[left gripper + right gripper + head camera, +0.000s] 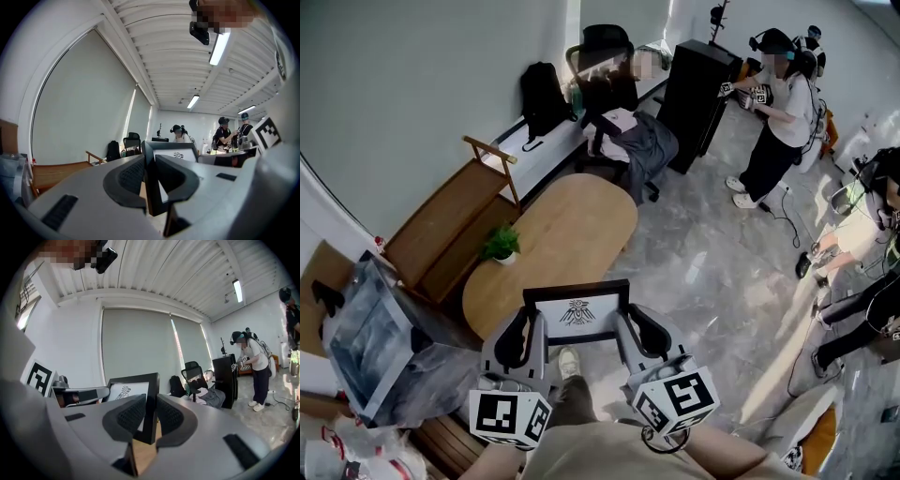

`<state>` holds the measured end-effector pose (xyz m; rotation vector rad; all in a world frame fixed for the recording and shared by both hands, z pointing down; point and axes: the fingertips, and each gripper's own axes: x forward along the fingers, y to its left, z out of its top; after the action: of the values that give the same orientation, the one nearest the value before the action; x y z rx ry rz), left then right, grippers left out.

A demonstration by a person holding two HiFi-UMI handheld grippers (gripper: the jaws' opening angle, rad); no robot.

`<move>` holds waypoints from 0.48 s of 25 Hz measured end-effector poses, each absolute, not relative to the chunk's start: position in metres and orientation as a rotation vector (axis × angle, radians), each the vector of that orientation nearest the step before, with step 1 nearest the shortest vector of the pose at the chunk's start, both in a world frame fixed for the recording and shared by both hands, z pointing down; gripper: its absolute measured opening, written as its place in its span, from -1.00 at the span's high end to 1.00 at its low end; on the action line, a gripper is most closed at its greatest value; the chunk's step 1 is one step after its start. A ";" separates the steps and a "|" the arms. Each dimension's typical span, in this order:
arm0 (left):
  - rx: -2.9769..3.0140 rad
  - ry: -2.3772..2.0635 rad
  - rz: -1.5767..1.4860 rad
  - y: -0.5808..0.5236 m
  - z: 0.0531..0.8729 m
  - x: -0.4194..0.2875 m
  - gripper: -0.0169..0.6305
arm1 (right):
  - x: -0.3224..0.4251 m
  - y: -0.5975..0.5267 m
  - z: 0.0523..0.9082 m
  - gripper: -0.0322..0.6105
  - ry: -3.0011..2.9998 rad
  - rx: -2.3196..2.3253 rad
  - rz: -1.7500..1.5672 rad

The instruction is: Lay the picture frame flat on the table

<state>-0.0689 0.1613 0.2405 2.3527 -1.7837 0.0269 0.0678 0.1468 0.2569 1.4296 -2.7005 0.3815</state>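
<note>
I grip the picture frame (577, 316) by both side edges, left gripper (528, 324) and right gripper (630, 323) clamped on it, so it stays level at the table's (572, 220) near end for tipping flat.

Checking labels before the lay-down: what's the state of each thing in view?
picture frame: upright, gripped on both side edges, not yet flat.
left gripper: shut on the picture frame's left edge.
right gripper: shut on its right edge.
potted plant: upright on the table.
office chair: clothes draped over it.
</note>
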 end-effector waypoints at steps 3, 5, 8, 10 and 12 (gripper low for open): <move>2.355 -1.756 0.027 0.125 0.244 -0.088 0.74 | 0.049 0.113 0.259 0.73 -2.681 1.446 0.384; 2.360 -1.738 0.023 0.102 0.246 -0.099 0.74 | 0.038 0.091 0.260 0.73 -2.667 1.459 0.380; 2.371 -1.708 0.020 0.072 0.246 -0.111 0.74 | 0.026 0.063 0.258 0.73 -2.646 1.480 0.376; 2.380 -1.690 0.020 0.053 0.244 -0.117 0.74 | 0.021 0.046 0.257 0.73 -2.634 1.502 0.376; 2.388 -1.673 0.018 0.035 0.245 -0.124 0.74 | 0.014 0.030 0.256 0.73 -2.624 1.525 0.377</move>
<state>-0.1239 0.0350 0.2445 2.3882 -1.6726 0.0175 0.0139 0.0300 0.2561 1.5246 -2.6237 0.3767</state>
